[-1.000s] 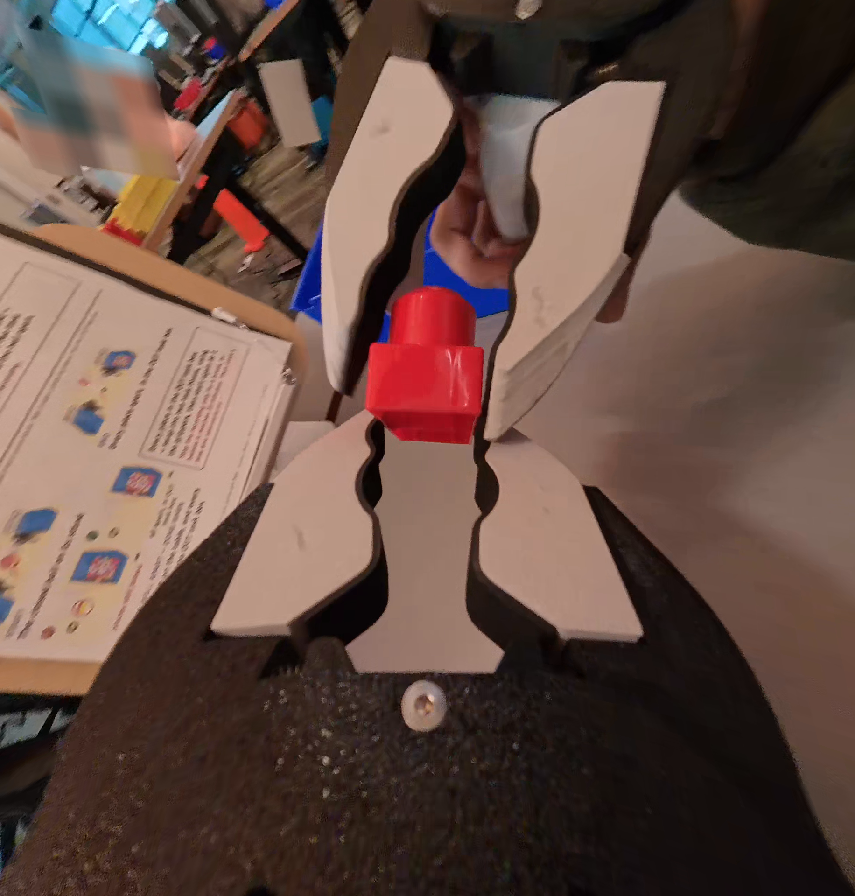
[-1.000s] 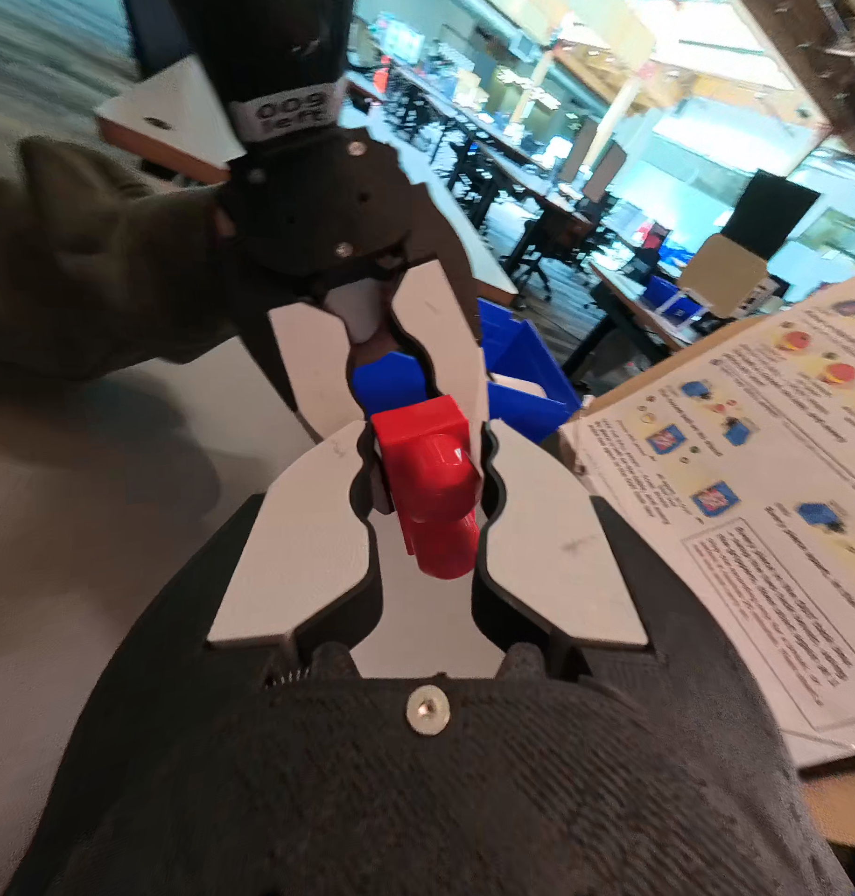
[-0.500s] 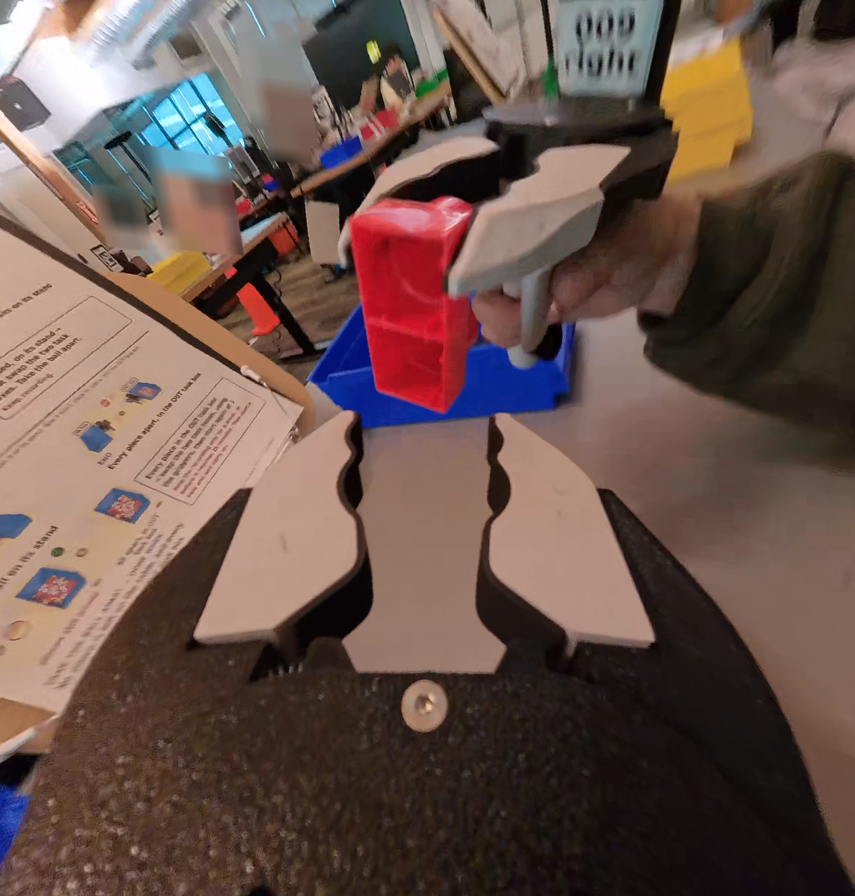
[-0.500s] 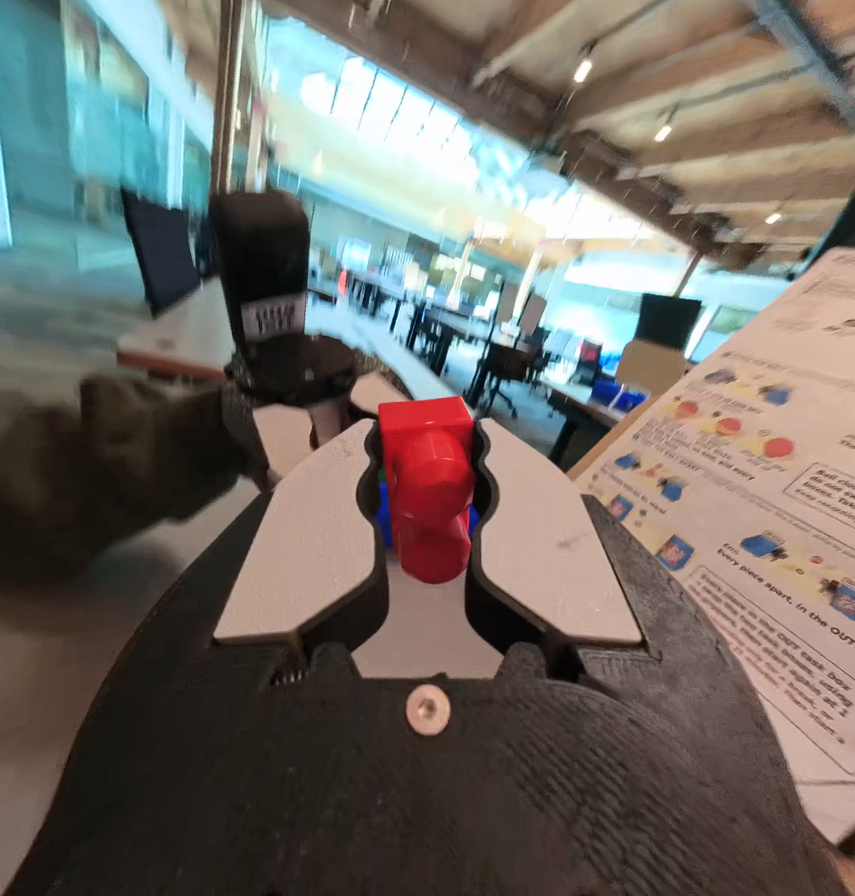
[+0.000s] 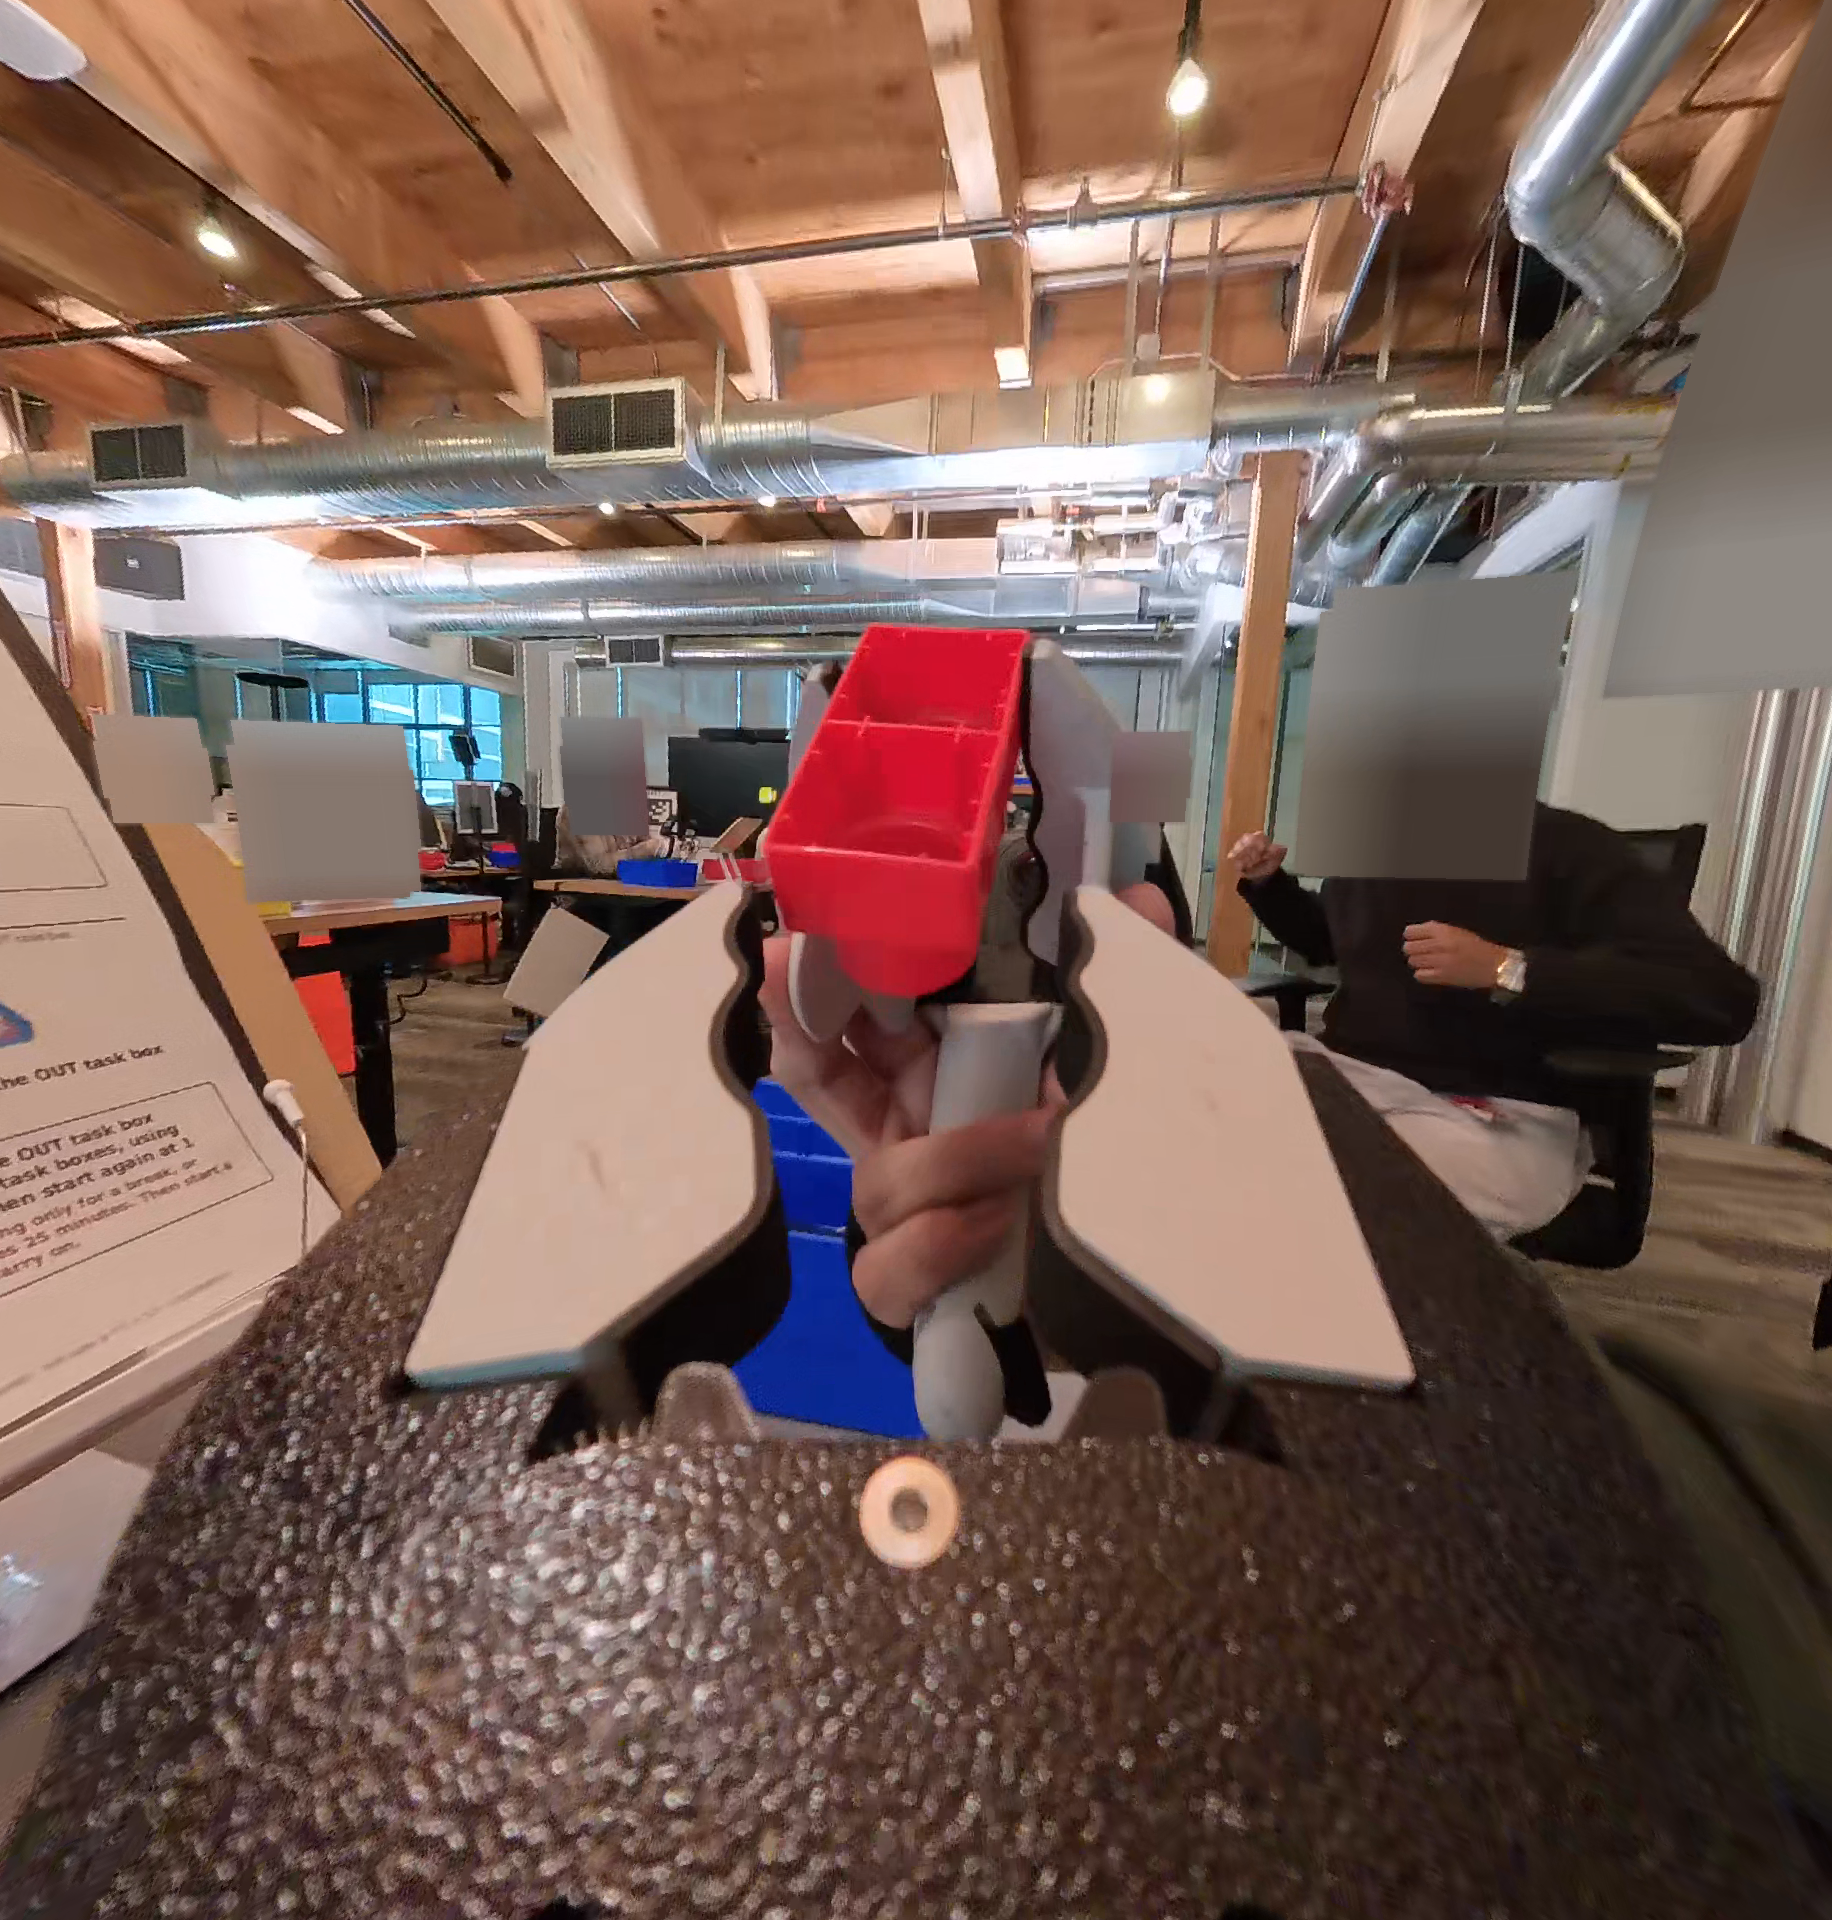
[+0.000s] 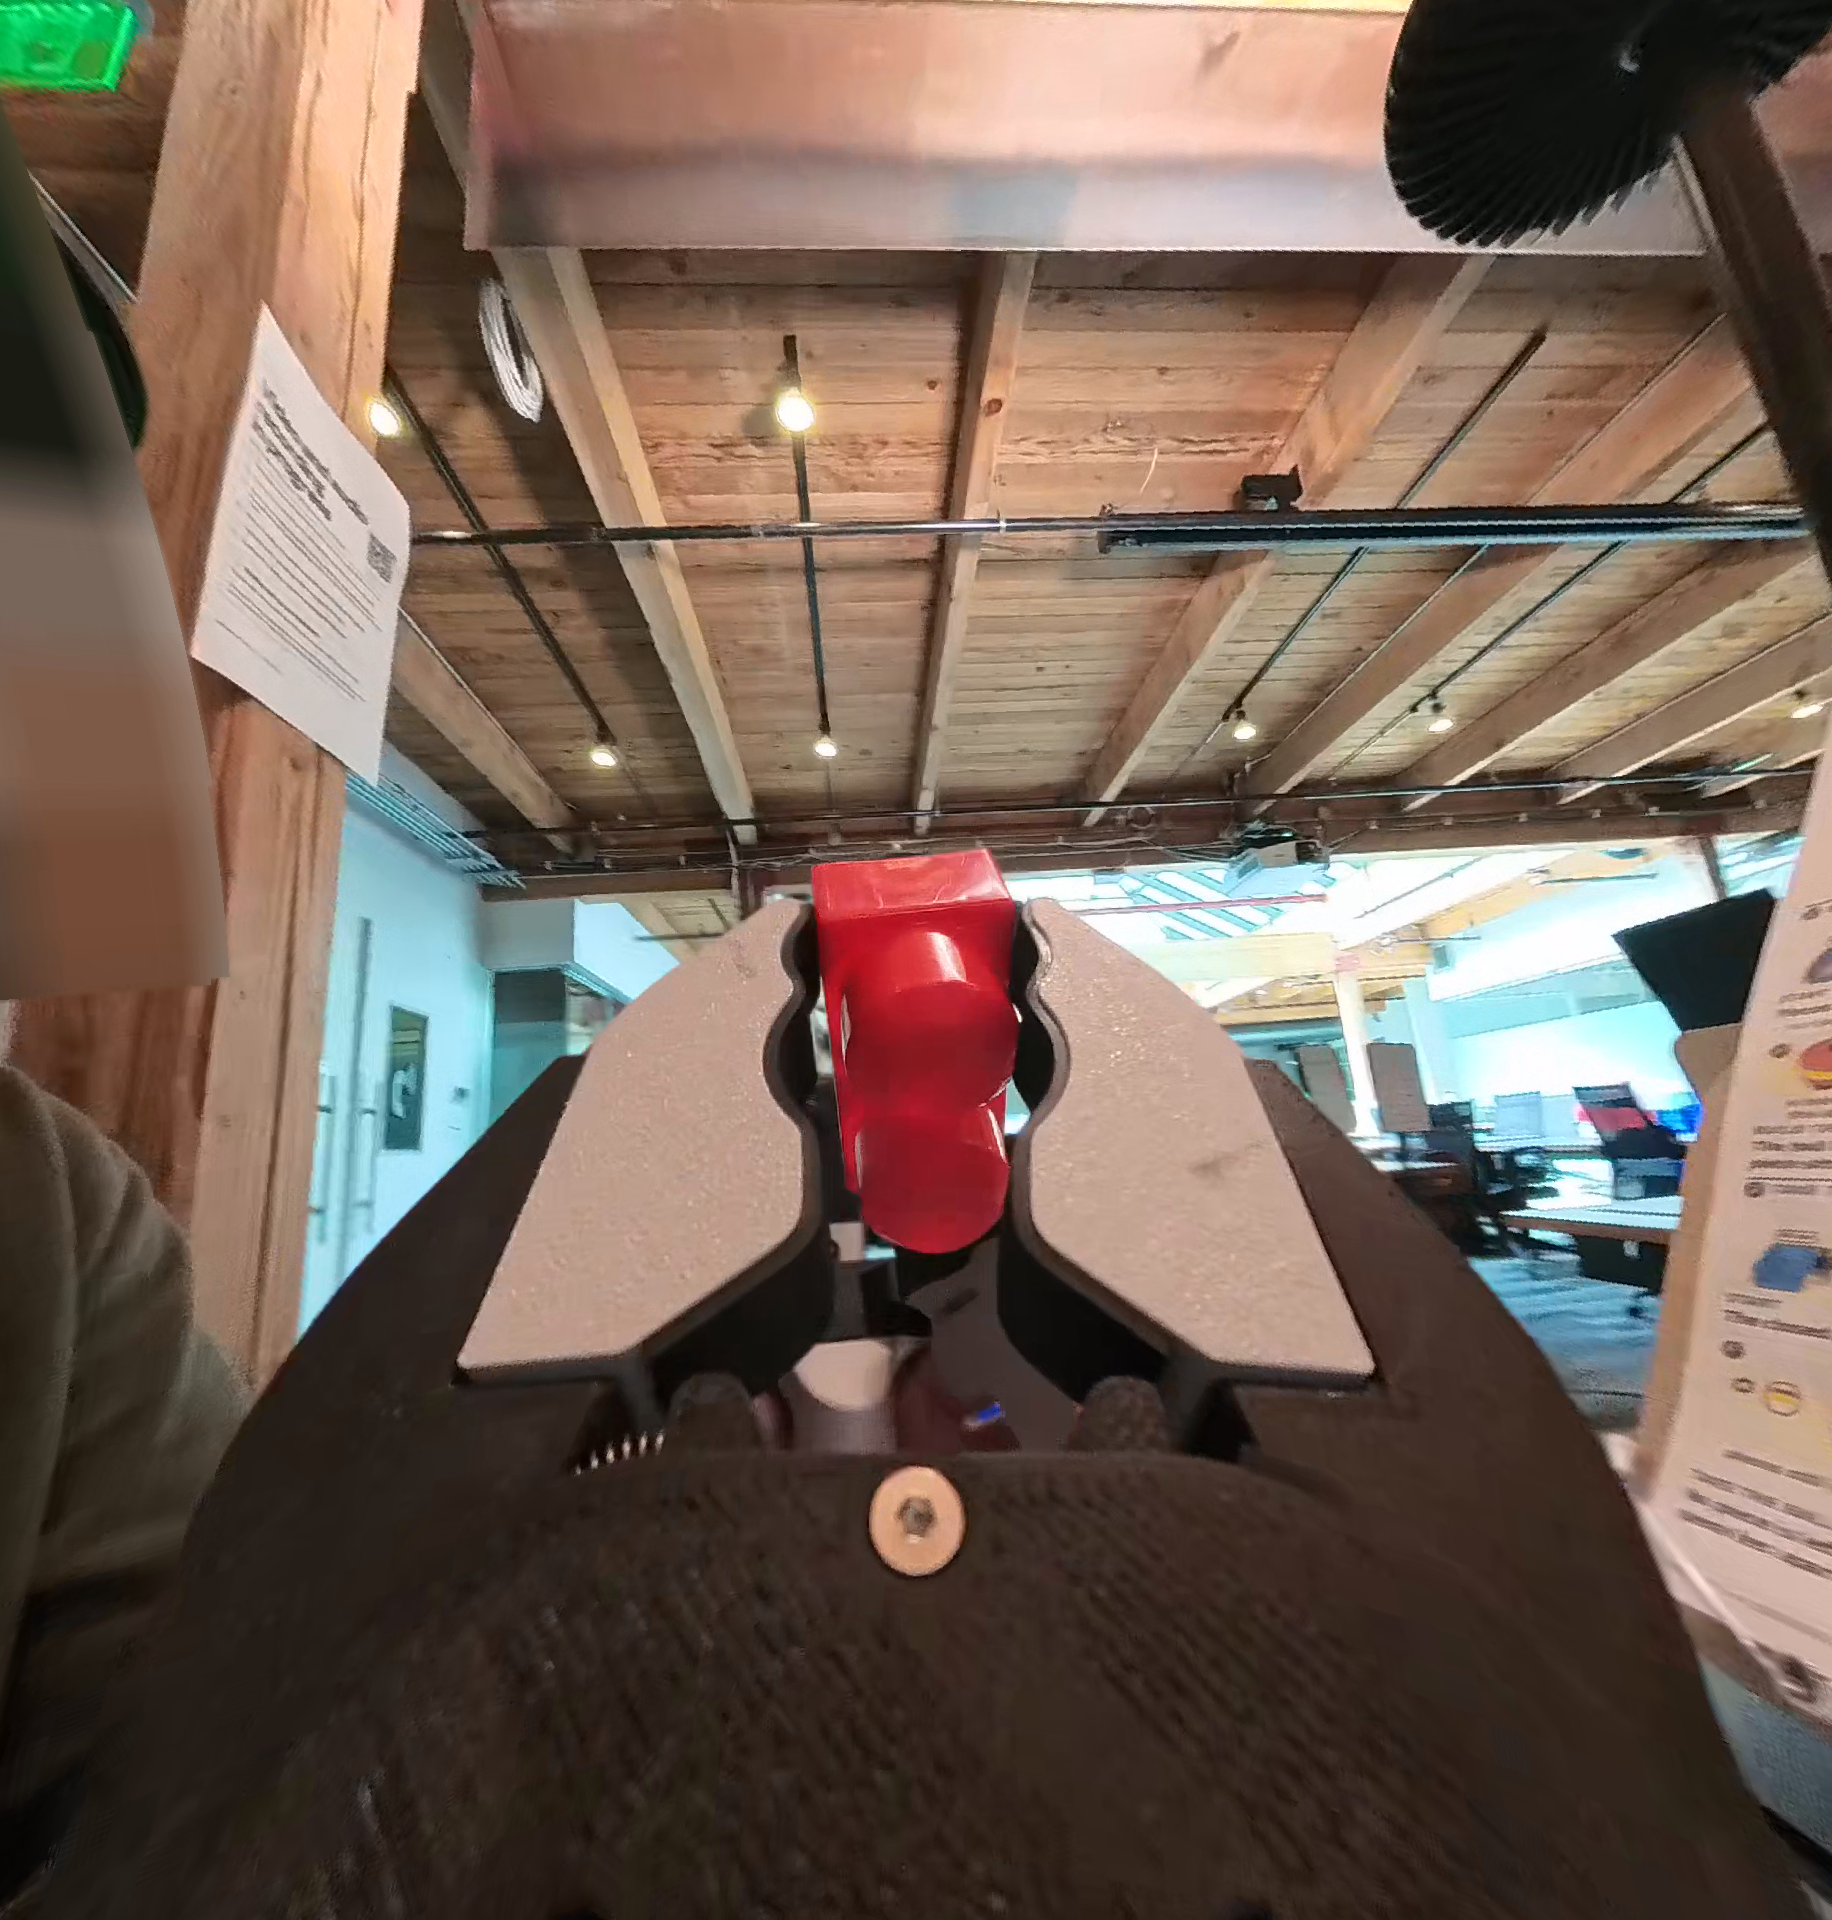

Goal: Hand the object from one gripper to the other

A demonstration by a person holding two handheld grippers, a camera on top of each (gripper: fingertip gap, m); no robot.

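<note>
A red two-stud toy brick (image 6: 917, 1039) sits clamped between the grey fingers of my right gripper (image 6: 912, 925), studs toward the camera, held up in the air. In the left wrist view the same brick (image 5: 891, 810) shows its hollow underside, just beyond and above my left gripper (image 5: 907, 914). The left gripper is open and empty, with its tips a little short of the brick. A grey finger (image 5: 1073, 769) of the right gripper flanks the brick there. A hand (image 5: 943, 1164) grips that gripper's handle.
An instruction sheet on a board (image 5: 70, 1122) stands at the left and also shows in the right wrist view (image 6: 1805, 1195). A blue bin (image 5: 818, 1309) lies below the grippers. A person sits in a chair (image 5: 1463, 987) at the right. A wooden post (image 6: 257, 935) is at the left. About 4 cm separates my left fingertips from my right.
The right gripper has drawn the red brick away from my left gripper's tips and lifted it. Both views have swung up from the table toward the ceiling. The left gripper stays open.
</note>
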